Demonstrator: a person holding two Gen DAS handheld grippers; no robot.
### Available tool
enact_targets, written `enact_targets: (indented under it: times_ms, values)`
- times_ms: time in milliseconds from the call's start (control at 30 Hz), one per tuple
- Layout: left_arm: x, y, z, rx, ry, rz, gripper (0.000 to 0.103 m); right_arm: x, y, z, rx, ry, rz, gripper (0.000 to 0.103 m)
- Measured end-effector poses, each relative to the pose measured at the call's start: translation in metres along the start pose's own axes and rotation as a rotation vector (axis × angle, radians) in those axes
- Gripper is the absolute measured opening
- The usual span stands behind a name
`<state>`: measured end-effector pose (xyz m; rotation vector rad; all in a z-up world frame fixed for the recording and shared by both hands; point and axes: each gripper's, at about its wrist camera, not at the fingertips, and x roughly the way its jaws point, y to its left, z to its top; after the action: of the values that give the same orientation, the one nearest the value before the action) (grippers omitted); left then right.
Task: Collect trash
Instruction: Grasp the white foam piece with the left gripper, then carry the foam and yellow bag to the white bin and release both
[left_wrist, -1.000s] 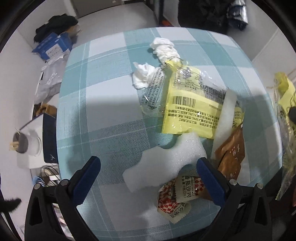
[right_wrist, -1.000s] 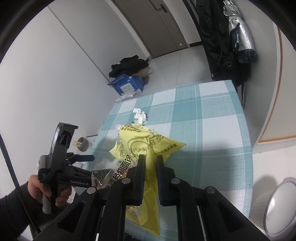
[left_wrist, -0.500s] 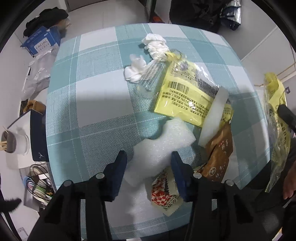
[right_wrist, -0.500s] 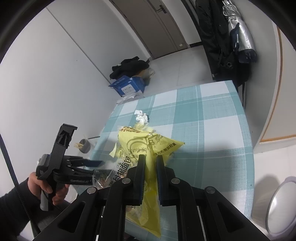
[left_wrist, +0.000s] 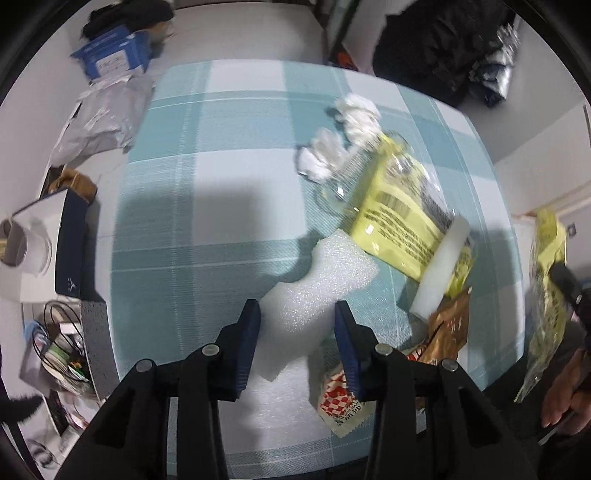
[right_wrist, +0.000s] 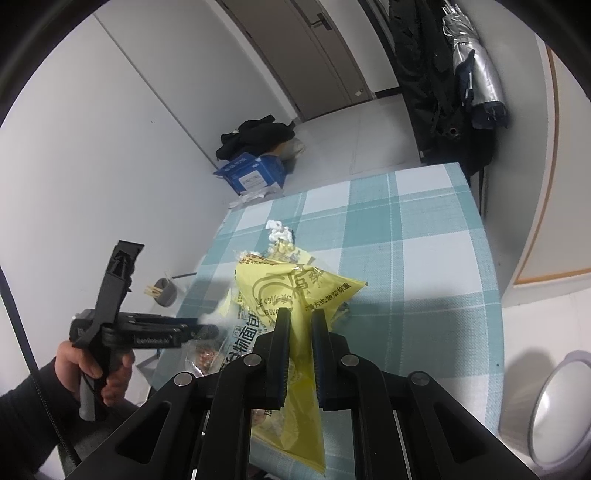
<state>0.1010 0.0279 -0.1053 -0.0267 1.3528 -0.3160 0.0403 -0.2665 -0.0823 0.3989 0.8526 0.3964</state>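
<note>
Your left gripper (left_wrist: 297, 314) straddles the near end of a white, bumpy foam sheet (left_wrist: 321, 280) lying on the teal-and-white checked tablecloth (left_wrist: 207, 192); its blue pads sit on either side of the foam, but you cannot tell whether they pinch it. Just right of that gripper lie a red-and-white checkered sachet (left_wrist: 338, 400) and a brown foil packet (left_wrist: 448, 326); ahead and to the right lie a yellow printed plastic wrapper (left_wrist: 397, 218) and crumpled white tissues (left_wrist: 356, 118). Your right gripper (right_wrist: 299, 325) is clamped on a yellow plastic bag (right_wrist: 295, 291), held up above the table's near edge.
</note>
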Motion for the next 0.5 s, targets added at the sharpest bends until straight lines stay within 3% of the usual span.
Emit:
enact_targets:
  times_ms: [200,500]
  values:
    - [-0.026,0.005,-0.001,-0.062,-0.094,-0.015,0.035,-0.002,0.002,0.001,-0.003,-0.012,0.016,0.009]
    - [-0.082,-0.015,-0.009,-0.045,-0.277,-0.044,0.035,-0.023,0.021,0.008,-0.054,-0.058,0.039,0.008]
